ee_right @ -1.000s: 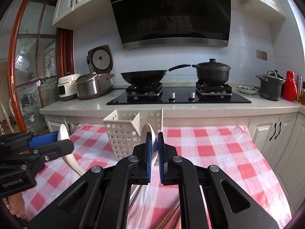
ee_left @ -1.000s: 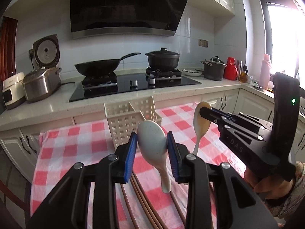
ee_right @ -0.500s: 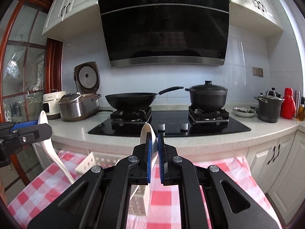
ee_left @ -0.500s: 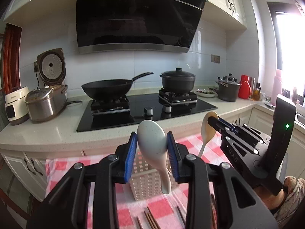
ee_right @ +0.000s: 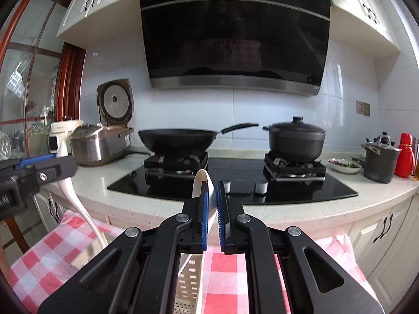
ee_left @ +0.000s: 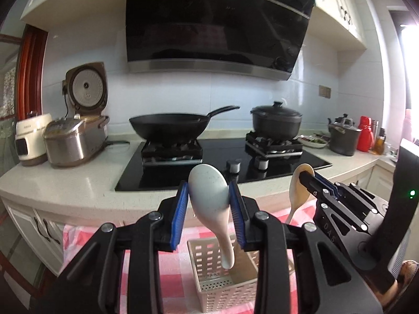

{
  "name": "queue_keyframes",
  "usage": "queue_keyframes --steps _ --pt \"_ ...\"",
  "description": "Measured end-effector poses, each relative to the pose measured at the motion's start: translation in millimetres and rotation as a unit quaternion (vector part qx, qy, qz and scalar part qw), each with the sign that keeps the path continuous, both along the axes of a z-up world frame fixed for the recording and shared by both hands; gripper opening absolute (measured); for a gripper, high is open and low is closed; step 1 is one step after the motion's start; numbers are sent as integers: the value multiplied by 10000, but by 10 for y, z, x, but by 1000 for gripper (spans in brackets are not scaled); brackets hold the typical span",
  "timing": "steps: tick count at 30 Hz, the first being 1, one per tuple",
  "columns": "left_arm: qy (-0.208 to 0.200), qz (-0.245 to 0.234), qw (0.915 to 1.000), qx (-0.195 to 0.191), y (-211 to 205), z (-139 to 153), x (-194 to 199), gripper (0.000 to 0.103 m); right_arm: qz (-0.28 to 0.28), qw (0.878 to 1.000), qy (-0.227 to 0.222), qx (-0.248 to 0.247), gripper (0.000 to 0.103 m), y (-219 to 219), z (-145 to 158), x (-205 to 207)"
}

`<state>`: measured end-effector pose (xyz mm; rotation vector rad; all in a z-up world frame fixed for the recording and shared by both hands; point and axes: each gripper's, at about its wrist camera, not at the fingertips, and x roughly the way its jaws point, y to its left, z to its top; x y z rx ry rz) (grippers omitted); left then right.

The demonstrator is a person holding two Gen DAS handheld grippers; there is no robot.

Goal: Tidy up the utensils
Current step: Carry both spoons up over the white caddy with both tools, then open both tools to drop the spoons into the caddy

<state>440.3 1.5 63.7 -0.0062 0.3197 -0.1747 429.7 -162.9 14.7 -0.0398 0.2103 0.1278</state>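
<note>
My left gripper [ee_left: 208, 195] is shut on the bowl of a pale grey-white spoon [ee_left: 209, 201], whose handle hangs down into a cream perforated basket [ee_left: 222, 285] on the red-checked cloth. My right gripper [ee_right: 212, 196] is shut edge-on on a cream spoon [ee_right: 200, 180]; in the left wrist view that gripper [ee_left: 305, 176] and its cream spoon [ee_left: 298, 191] sit to the right, above the basket. The right wrist view shows the left gripper [ee_right: 49, 161] at the far left, with the white spoon's handle [ee_right: 78, 204] pointing down toward the basket [ee_right: 187, 277], which is mostly hidden behind my fingers.
Behind the cloth runs a white counter [ee_left: 78, 183] with a black hob, a wok [ee_left: 167, 127] and a lidded pot [ee_left: 276, 121]. Rice cookers [ee_left: 76, 136] stand at the left; a grey pot and a red flask [ee_left: 366, 137] at the right.
Both grippers have moved forward toward the counter with their spoons still held. The basket has slid from ahead of the fingers to beneath them, and the chopsticks have left the view.
</note>
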Motion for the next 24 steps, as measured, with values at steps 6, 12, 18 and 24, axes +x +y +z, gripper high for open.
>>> queue_keyframes --steps 6,12,18,24 --pt "316 109 9994 9 -24 -453 147 31 178 9994 223 -215 9 139 -320 29" --pt "414 269 9987 100 -9 -640 158 31 298 9987 412 -78 9 128 -477 4" --pt "355 393 9984 197 -15 -708 57 32 335 9974 638 -11 11 119 -575 5" --pt "299 530 9979 226 4 -705 -124 48 442 9968 645 138 44 35 -559 -181"
